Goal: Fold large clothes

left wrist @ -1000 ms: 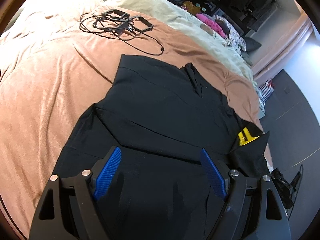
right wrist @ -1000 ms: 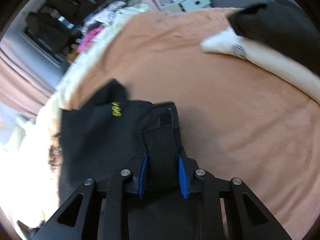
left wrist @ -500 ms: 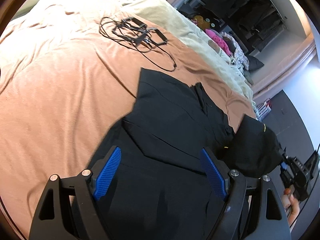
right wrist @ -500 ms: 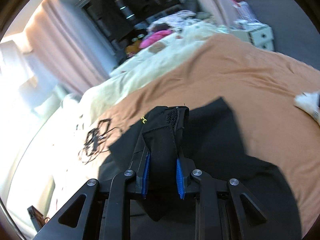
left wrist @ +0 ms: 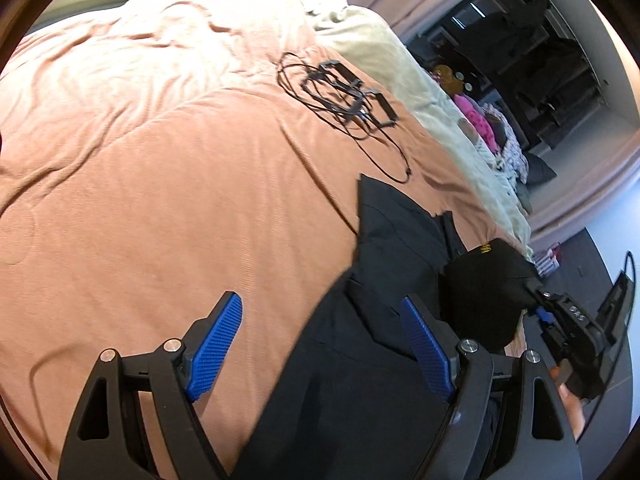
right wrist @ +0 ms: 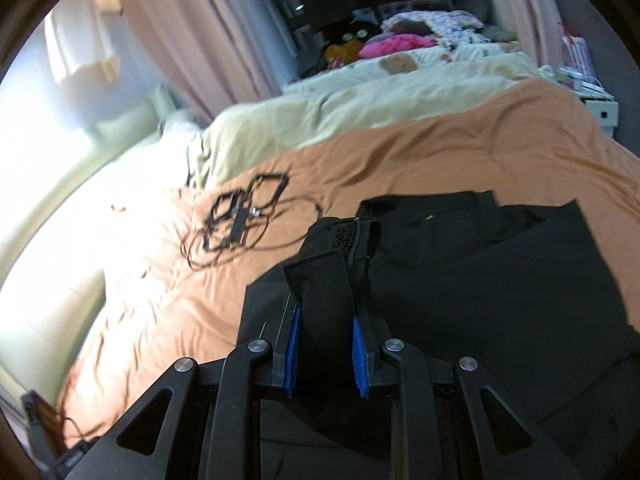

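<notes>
A black garment [left wrist: 384,320] lies spread on a bed covered by an orange blanket [left wrist: 180,184], with the collar end toward the far side and the lower part running under both tools. Left tool [left wrist: 320,344]: jaws wide apart and empty, hovering over the near left edge of the garment; its right blue pad is above black cloth, its left pad above bare blanket. Right tool [right wrist: 324,352]: jaws closed on a folded cuff [right wrist: 324,292] of the garment's sleeve, which stands up between the blue pads and shows a hook-and-loop patch at its tip. In the left wrist view the right tool [left wrist: 540,312] appears at the right edge, with the gripped sleeve bunched in a raised black mound bearing a small yellow logo, just right of the left tool. A tangle of black cables [left wrist: 344,96] lies on the blanket beyond the garment, well apart from it. A pale green quilt [right wrist: 360,96] adjoins the blanket on the far side.
</notes>
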`<state>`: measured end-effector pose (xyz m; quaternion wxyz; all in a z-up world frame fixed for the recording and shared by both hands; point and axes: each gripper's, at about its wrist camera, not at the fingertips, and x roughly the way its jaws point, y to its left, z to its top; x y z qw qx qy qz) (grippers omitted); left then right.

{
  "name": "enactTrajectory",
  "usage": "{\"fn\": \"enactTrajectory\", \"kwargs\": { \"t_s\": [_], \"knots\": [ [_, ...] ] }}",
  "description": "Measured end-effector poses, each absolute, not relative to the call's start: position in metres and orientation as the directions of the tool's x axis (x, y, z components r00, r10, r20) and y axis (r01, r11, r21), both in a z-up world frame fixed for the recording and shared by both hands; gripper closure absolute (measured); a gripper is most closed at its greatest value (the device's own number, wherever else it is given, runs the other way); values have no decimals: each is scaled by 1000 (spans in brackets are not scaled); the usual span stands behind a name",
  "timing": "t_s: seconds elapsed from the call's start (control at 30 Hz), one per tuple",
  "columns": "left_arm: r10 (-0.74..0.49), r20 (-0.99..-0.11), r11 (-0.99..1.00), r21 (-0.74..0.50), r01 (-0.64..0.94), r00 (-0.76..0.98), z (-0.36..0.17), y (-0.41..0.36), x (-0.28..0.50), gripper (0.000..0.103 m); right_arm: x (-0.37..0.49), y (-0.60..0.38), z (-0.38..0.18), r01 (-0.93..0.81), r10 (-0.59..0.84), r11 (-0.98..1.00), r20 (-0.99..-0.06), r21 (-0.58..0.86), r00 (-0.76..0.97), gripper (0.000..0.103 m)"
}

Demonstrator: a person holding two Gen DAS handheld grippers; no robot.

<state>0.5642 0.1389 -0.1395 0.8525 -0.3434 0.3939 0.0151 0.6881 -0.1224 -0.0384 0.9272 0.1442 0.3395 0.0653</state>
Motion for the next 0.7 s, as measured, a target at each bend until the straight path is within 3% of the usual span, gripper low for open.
{"fn": "enactTrajectory", "kwargs": {
  "t_s": [0.03,0.07,0.13,0.17,0.37,0.7],
  "knots": [
    [-240,-683,762,-573,-302,690,-140,141,564,21,693,-109,-46,-41,234,950,-623,308,746,70],
    [-236,-683,762,-572,-304,691,-140,143,564,21,696,-102,-49,-67,265,945,-626,321,734,69],
    [-230,-684,764,-567,-307,692,-140,143,564,21,699,-84,-61,-141,353,923,-646,357,677,47],
    [-230,-684,765,-567,-306,692,-140,143,564,21,698,-78,-67,-169,383,915,-652,367,654,44],
    [-253,-687,788,-555,-267,682,-138,121,572,21,678,-118,-79,-116,394,899,-662,423,638,43],
    [-276,-710,849,-496,-181,648,-137,65,595,21,622,-250,-77,115,184,930,-713,349,677,43]
  ]
}}
